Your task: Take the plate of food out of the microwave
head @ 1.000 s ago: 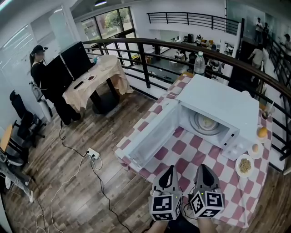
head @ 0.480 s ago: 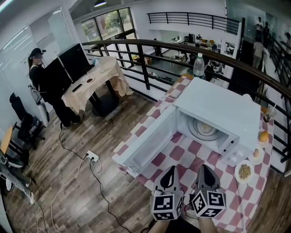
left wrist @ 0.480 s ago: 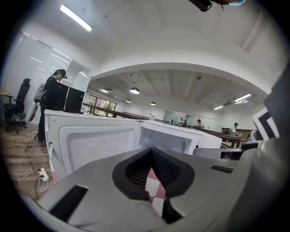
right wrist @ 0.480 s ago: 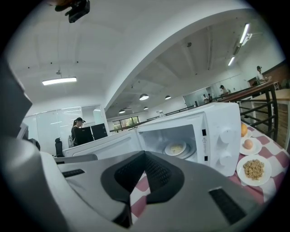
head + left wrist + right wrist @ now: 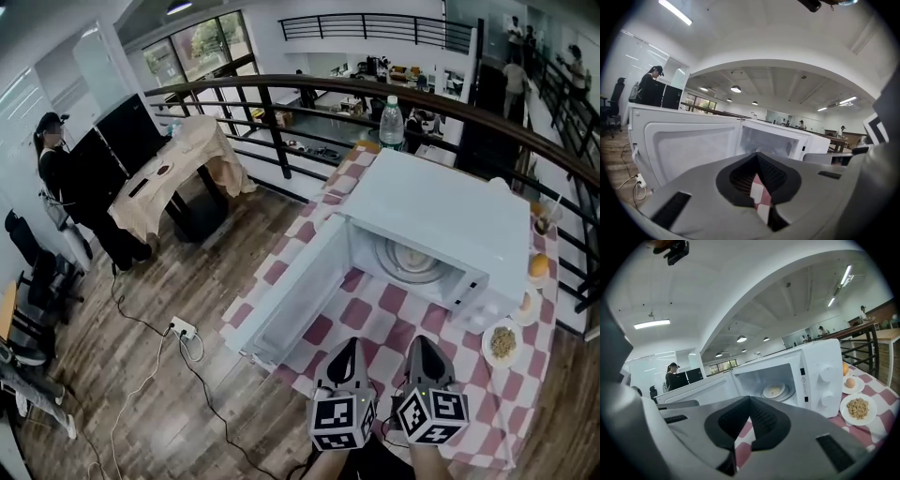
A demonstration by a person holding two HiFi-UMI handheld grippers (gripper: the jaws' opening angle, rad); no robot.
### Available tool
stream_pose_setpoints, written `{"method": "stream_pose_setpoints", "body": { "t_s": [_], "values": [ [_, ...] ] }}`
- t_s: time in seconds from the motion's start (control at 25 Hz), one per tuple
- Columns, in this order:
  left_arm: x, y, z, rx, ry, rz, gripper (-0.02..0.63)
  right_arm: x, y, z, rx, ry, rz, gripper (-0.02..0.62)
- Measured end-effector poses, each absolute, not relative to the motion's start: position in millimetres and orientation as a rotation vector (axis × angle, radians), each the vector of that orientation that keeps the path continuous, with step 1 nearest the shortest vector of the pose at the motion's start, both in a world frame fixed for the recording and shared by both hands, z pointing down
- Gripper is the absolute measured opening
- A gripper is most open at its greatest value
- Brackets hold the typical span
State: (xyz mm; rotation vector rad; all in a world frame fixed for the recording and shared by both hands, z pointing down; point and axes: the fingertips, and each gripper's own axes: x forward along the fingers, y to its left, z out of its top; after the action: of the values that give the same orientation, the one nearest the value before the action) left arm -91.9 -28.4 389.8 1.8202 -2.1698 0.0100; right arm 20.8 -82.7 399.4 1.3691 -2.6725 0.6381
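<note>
A white microwave [image 5: 441, 211] stands on the red-and-white checked table [image 5: 375, 323], its door [image 5: 300, 286] swung wide open to the left. Inside, on the turntable, sits a white plate of pale food [image 5: 410, 258]; the right gripper view shows the plate [image 5: 774, 390] too. My left gripper [image 5: 349, 352] and right gripper [image 5: 422, 349] hang side by side at the near table edge, well short of the microwave. Both are shut with nothing in them. The left gripper [image 5: 758, 161] points toward the open door, the right gripper [image 5: 750, 403] toward the cavity.
Right of the microwave lie a plate of grains [image 5: 503, 342], an egg on a saucer [image 5: 527, 302] and an orange [image 5: 538, 265]. A water bottle [image 5: 391, 122] stands behind it by the black railing [image 5: 281, 122]. A power strip [image 5: 181, 330] lies on the wooden floor at left.
The head view has drifted a little, so the microwave sits slightly lower and further left in frame. Both grippers stay shut in the same place by the near edge.
</note>
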Motion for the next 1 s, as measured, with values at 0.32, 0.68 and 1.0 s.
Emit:
{"method": "stream_pose_setpoints", "body": {
  "t_s": [0.32, 0.68, 1.0],
  "values": [
    [-108.5, -63.8, 400.9, 1.899, -2.067, 0.041, 0.008, 12.5, -111.5, 411.1, 1.490, -2.596, 0.666, -0.006],
    [-125.0, -121.1, 419.2, 2.002, -1.906, 0.092, 0.008, -9.6, -152.8, 422.6, 1.627, -2.503, 0.696, -0.006],
    [-128.0, -161.0, 434.7, 2.060, -1.781, 0.116, 0.008, -23.3, -179.2, 436.8, 1.705, -2.433, 0.732, -0.006]
  ]
}}
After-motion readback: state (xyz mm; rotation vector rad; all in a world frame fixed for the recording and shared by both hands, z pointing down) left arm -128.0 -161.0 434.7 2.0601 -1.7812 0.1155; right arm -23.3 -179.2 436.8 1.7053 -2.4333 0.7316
